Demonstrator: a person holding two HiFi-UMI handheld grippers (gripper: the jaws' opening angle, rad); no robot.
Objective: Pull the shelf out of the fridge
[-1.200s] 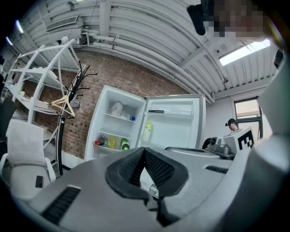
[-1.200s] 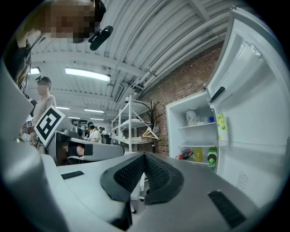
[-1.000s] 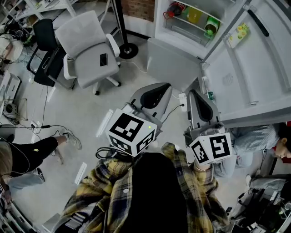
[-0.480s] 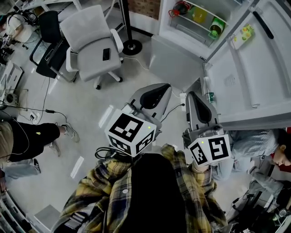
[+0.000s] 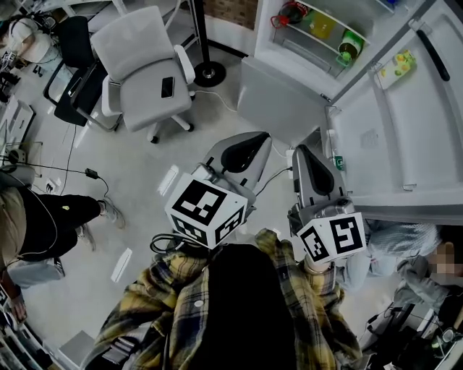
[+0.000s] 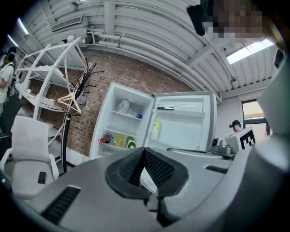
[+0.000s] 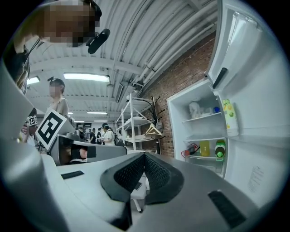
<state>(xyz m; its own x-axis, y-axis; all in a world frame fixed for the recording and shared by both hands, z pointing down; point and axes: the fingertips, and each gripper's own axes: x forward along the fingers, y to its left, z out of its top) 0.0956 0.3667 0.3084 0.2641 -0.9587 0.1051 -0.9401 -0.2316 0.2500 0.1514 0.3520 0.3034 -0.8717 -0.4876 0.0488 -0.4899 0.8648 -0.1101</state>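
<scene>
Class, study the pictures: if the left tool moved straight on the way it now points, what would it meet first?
Most likely the open white fridge, around its lower white shelf. Nothing shows between it and the shut left tool, though depth and exact height are hard to judge.

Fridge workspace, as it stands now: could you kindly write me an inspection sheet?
Surface: pale floor.
Job's things: fridge, door open; shelf in place, bottles on it.
Clutter: phone on office chair seat.
Grippers: left claw shut, empty; right claw shut, empty; both short of the fridge.
Cables: black cable across floor at left.
Surroundings: person at left; brick wall behind fridge.
</scene>
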